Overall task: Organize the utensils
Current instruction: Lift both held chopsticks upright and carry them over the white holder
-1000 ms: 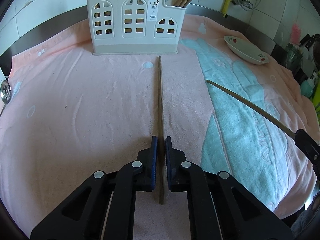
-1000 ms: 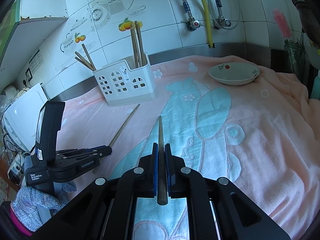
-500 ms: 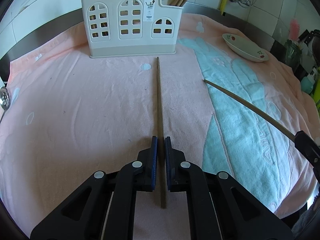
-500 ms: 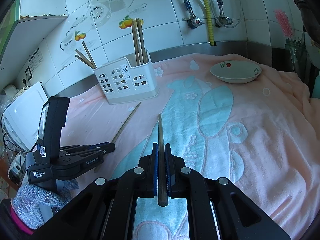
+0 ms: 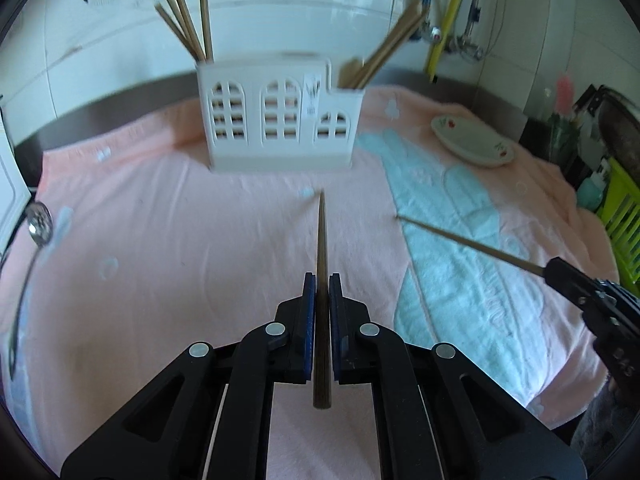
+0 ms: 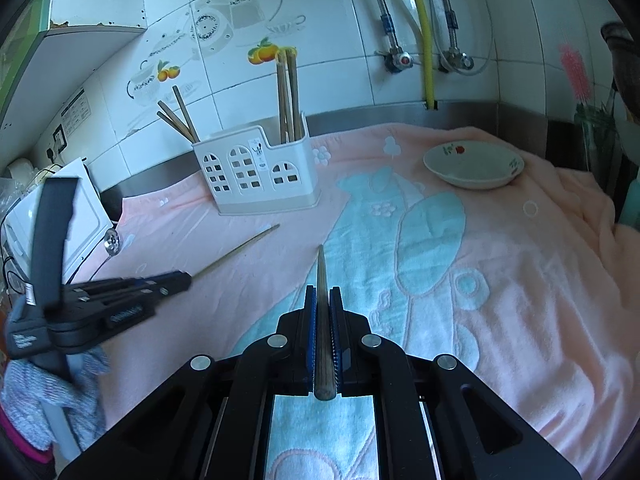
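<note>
Both grippers each clamp one chopstick, facing the white utensil holder (image 6: 258, 174).

L gripper (image 5: 322, 280): jaws closed on a dark wooden chopstick (image 5: 321, 236), tip pointing twd the holder, butt end sticking out behind the pads; from R wrist view the stick looks lifted off the pink-and-teal towel (image 6: 520, 280), tip near holder base but not touching. R gripper (image 6: 322, 292): jaws shut tight on a second chopstick (image 6: 321, 272), w/ tip aimed fwd over the teal patch, well short of the holder. Holder stands upright at back of towel by the tiled wall; chopsticks already in its left compartment (image 6: 178, 120) & its right, lower compartment (image 6: 288, 96). White bowl (image 6: 474, 166) sits on towel to the right, apart from the holder. Metal ladle (image 5: 38, 220) lies at towel's left edge.
</note>
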The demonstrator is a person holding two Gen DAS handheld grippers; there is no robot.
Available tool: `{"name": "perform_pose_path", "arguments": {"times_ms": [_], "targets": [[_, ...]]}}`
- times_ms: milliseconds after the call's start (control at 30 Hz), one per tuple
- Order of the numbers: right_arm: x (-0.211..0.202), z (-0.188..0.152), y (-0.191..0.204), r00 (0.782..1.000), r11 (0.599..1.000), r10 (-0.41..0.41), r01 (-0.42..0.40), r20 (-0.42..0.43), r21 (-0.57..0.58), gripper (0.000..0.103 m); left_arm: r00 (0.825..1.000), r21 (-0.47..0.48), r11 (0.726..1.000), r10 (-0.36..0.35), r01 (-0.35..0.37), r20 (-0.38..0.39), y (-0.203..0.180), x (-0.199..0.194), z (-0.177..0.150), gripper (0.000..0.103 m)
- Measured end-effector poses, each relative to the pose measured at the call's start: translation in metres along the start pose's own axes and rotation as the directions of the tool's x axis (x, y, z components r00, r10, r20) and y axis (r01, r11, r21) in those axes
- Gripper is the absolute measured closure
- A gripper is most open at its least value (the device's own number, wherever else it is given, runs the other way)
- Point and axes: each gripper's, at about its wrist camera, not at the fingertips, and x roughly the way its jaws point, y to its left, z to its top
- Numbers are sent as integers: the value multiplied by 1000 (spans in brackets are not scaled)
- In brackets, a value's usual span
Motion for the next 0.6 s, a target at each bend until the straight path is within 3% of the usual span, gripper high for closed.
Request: {"name": "perform_pose_path", "arguments": {"times_ms": [300, 600], "targets": [[-7, 27, 15, 999, 996, 8, -5, 32, -86, 97, 994, 28, 999, -28, 25, 110, 2, -44, 18, 97], [9, 45, 22, 1000, 994, 18, -15, 25, -105, 97, 990, 25, 999, -41, 38, 135, 9, -36, 29, 97]]}}
